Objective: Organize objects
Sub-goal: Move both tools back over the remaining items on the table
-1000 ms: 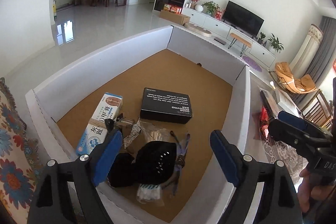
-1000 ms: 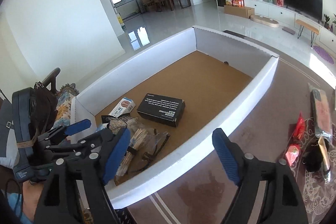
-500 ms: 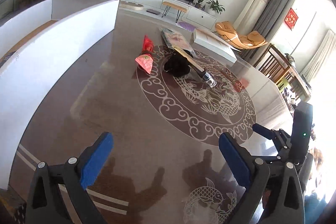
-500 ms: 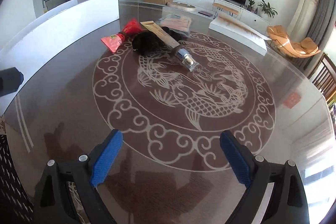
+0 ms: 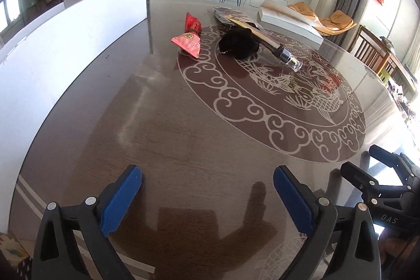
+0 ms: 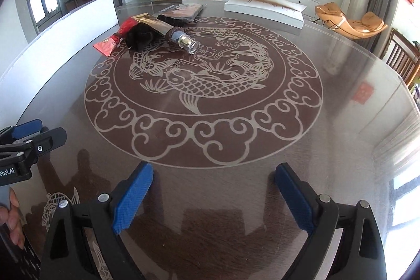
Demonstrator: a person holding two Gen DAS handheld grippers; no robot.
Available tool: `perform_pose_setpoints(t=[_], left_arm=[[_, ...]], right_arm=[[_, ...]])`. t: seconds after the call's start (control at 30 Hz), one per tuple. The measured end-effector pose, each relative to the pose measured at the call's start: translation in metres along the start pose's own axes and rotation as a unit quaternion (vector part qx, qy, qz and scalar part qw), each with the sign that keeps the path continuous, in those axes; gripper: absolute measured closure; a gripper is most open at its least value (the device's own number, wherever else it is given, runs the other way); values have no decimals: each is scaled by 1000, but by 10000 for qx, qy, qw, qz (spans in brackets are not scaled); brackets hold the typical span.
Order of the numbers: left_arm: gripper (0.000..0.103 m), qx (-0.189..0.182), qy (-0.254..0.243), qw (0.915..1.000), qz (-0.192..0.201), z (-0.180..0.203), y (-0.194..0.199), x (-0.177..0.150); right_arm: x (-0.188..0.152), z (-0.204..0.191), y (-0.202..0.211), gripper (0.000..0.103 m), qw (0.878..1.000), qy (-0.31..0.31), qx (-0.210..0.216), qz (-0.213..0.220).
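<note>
Holding both grippers, left (image 5: 207, 197) and right (image 6: 214, 197), spread and empty, you needed a low approach toward the far red packet (image 5: 187, 42).

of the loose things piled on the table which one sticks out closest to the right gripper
The gold tube with the clear cap: its cap end points out over the fish pattern toward the right gripper. The red packet and black cloth bundle lie farther left.

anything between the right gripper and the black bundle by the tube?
Nothing: in the right wrist view only bare patterned table lies between the open right gripper and the black bundle.
</note>
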State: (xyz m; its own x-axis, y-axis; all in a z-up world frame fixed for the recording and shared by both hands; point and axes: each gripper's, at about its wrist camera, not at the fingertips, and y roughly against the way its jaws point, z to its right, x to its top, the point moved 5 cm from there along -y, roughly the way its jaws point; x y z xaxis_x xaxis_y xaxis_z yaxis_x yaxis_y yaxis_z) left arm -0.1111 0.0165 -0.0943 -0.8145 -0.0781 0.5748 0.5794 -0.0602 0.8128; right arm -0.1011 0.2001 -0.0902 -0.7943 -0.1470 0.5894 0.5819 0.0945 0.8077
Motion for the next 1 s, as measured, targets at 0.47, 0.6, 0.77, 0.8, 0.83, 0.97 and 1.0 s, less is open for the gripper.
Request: perform_pose_setpoints(t=[0.47, 0.6, 0.77, 0.8, 0.83, 0.97, 1.0], left_arm=[[0, 327, -364, 9988, -78, 7, -6, -1], [0, 327, -362, 9988, -80, 7, -6, -1], [0, 327, -363, 9988, -80, 7, -6, -1], [0, 327, -363, 9988, -80, 7, -6, -1], [0, 327, -362, 9988, -80, 7, -6, -1], [0, 328, -362, 9988, -80, 7, -5, -1], [0, 328, -362, 9988, -79, 7, -5, -1]], right_arm=[[-1, 5, -3, 0, 9998, -162, -109, -70], [-1, 5, -3, 0, 9998, -164, -110, -69], [-1, 5, -3, 0, 9998, -165, -111, -68], [-1, 5, -3, 0, 9998, -165, -111, -69], [-1, 5, -3, 0, 9998, -165, -112, -69], [-1, 5, -3, 0, 9998, -163, -110, -69], [-1, 5, -3, 0, 9998, -163, -111, -69]])
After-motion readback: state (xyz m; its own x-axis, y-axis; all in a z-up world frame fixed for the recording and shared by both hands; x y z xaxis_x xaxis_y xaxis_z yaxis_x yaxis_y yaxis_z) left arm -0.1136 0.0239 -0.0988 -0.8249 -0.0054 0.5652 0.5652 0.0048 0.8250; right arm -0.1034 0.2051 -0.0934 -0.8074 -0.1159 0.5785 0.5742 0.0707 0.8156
